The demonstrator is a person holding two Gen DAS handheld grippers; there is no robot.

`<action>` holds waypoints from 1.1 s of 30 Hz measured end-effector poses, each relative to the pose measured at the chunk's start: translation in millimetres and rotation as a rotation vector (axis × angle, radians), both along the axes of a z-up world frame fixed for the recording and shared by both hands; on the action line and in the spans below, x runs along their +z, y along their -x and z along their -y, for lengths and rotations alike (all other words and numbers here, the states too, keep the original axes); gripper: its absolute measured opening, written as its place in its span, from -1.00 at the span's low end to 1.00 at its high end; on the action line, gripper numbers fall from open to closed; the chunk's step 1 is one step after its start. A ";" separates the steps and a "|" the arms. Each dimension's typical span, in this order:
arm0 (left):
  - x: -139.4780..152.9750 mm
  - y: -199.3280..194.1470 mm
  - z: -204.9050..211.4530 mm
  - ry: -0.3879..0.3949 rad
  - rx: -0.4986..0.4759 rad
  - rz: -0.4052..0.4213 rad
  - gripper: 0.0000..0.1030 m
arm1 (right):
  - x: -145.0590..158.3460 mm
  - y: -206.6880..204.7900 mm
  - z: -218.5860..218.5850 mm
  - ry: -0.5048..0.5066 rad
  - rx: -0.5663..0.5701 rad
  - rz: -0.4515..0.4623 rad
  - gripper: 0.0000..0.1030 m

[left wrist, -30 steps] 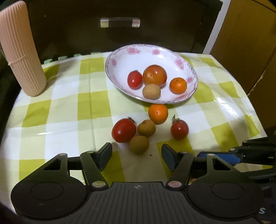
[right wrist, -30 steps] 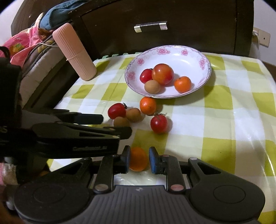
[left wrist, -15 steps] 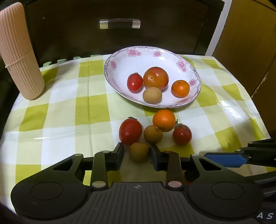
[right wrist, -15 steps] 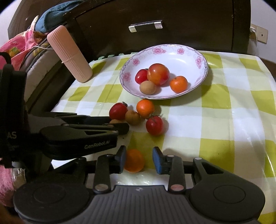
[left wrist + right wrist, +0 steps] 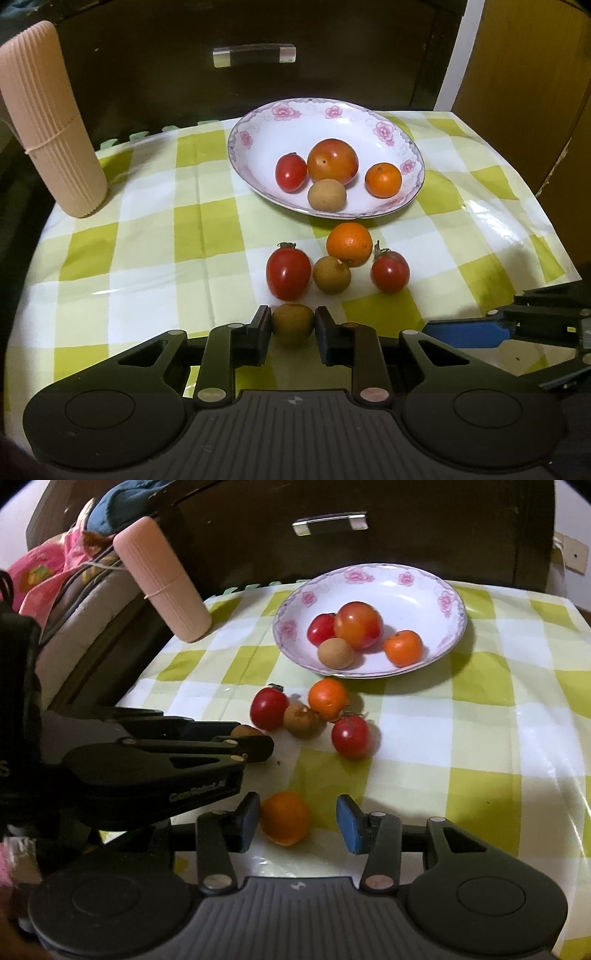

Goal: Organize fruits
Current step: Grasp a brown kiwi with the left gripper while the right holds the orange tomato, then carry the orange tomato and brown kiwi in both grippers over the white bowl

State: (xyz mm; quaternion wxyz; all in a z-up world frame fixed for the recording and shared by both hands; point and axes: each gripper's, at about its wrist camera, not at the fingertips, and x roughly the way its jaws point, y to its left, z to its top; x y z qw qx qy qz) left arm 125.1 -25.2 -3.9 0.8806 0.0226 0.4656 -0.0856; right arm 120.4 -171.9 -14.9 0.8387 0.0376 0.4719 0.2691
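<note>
My left gripper (image 5: pixel 292 325) is shut on a small brown fruit (image 5: pixel 293 323) at the near part of the checked cloth. Just beyond it lie a red tomato (image 5: pixel 288 273), another brown fruit (image 5: pixel 331 275), an orange (image 5: pixel 349 244) and a second tomato (image 5: pixel 390 272). The floral plate (image 5: pixel 258 122) behind them holds a large tomato, a small tomato, a brown fruit and a small orange. My right gripper (image 5: pixel 297 818) is open, with an orange (image 5: pixel 285 818) lying on the cloth between its fingers, against the left finger.
A ribbed pink cylinder (image 5: pixel 48 122) stands at the far left of the table. A dark cabinet with a drawer handle (image 5: pixel 255 55) is behind the table. The left gripper's body (image 5: pixel 140 757) fills the left of the right wrist view. Cloth bundles (image 5: pixel 55 565) lie at the left.
My left gripper moved forward and closed on the near brown fruit. My right gripper opened and released the orange, which now rests on the cloth.
</note>
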 end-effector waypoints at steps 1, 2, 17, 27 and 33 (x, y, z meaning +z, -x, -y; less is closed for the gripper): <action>0.4 0.8 -0.8 -0.002 0.002 -0.003 -0.36 | -0.3 0.5 -1.8 0.004 0.007 0.001 -0.16; -0.1 1.2 -1.8 -0.002 0.003 -0.009 -0.36 | -0.9 1.0 -3.5 0.007 0.012 0.002 -0.16; -7.0 -0.6 -6.6 0.008 0.011 -0.035 -0.29 | -6.2 8.7 -26.0 0.091 0.070 0.040 -0.38; 0.3 9.1 -16.6 0.009 0.030 -0.041 -0.09 | -6.3 7.3 -18.9 0.084 0.038 0.030 -0.38; 18.1 25.3 -31.2 0.052 0.064 -0.022 0.04 | -3.3 10.5 -9.1 0.076 0.011 0.021 -0.38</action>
